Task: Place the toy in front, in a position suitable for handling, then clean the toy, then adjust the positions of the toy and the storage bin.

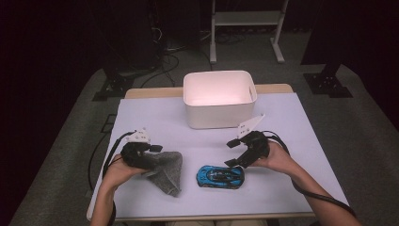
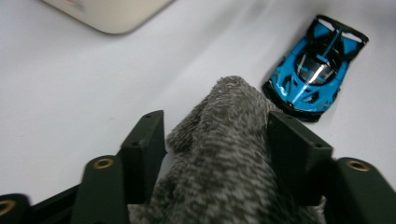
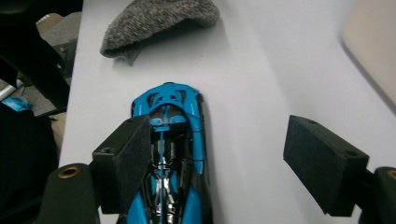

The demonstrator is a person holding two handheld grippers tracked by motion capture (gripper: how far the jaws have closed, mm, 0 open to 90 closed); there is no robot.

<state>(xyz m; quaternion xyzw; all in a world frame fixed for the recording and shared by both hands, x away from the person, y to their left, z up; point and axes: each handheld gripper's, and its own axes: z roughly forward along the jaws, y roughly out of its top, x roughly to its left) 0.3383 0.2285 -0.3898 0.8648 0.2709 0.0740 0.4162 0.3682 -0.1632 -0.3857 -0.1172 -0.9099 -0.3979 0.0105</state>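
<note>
resting low at seven o'clock, left gripper (image 1: 149, 153) straddles grey cloth (image 1: 165, 170), jaws parted; right gripper (image 1: 232, 153) at three o'clock hangs spread over blue toy car (image 1: 220, 176).

We see a brightly lit table (image 1: 291, 141) against dark surroundings; the white bin (image 1: 219, 99) glows with glare, shadows fall soft, and the close gripper views blur near their jaws.

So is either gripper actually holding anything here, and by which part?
Nothing is gripped. The left gripper straddles the grey cloth at its near end, jaws apart. The right gripper stands open over the blue toy car.
</note>
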